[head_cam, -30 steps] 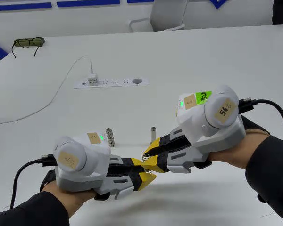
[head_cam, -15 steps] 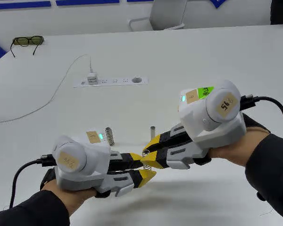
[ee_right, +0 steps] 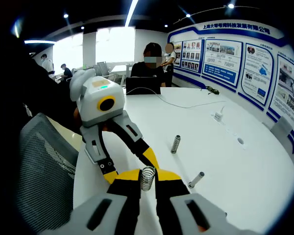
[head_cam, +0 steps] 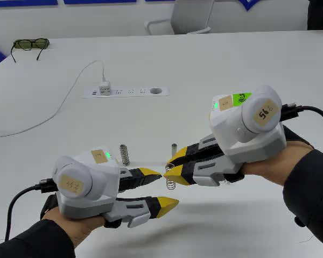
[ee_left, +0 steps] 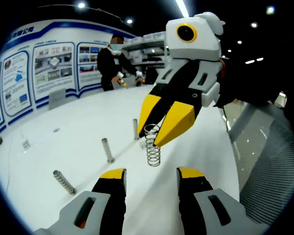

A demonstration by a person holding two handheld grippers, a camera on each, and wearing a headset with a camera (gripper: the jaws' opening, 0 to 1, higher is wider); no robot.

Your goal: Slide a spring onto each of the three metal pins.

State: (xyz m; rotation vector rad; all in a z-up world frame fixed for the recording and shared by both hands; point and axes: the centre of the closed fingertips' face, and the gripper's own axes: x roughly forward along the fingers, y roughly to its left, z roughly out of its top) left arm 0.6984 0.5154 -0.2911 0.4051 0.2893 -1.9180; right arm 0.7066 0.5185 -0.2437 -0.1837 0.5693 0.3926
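My right gripper [head_cam: 169,171] is shut on a small steel spring [head_cam: 171,183], which hangs upright just above the white table [head_cam: 231,70]. That spring [ee_right: 147,177] sits between the right jaws, and the left gripper view has the spring [ee_left: 153,147] dangling from them. My left gripper [head_cam: 160,188] is open with nothing between its jaws, its tips just left of the spring. Behind stand a pin wearing a spring [head_cam: 124,155] and a bare pin [head_cam: 174,149]. Two bare pins [ee_left: 107,150] [ee_left: 135,129] and the sprung pin [ee_left: 63,181] stand ahead of my left gripper [ee_left: 151,174].
A power strip [head_cam: 132,93] with a white charger [head_cam: 105,87] and its cable lies mid-table. Dark glasses [head_cam: 29,45] rest at the far left. A chair [head_cam: 191,19] stands behind the table. People are in the background [ee_right: 152,61]; a mesh chair [ee_right: 44,161] is beside the table edge.
My left gripper has opened wider and drawn back to the left, away from the spring. The right gripper keeps the spring and has shifted slightly right and up.
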